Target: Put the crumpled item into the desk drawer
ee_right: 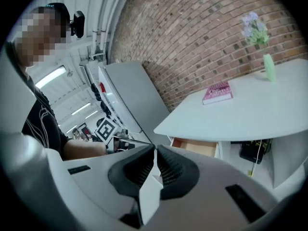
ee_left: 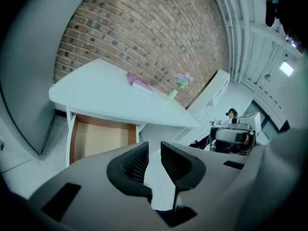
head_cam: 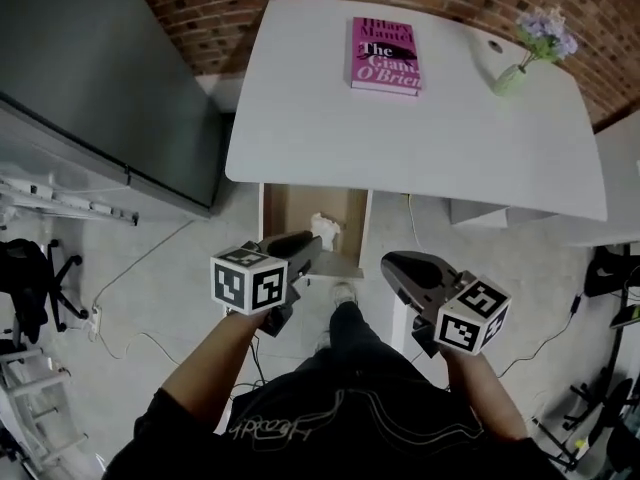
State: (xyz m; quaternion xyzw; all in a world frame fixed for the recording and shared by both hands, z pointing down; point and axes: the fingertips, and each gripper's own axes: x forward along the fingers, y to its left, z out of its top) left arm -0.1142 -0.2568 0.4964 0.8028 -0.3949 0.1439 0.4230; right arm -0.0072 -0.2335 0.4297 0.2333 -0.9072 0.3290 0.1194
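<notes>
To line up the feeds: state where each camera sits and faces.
Head view: on the head, looking steeply down at the white desk and open drawer; forearms, left claw, right claw show.
Left gripper view: on the left claw, facing desk and brick wall; only its jaws show.
Right gripper view: on the right claw, facing the desk; the person's torso and left arm show.
Shared: all three see the pink book.
</notes>
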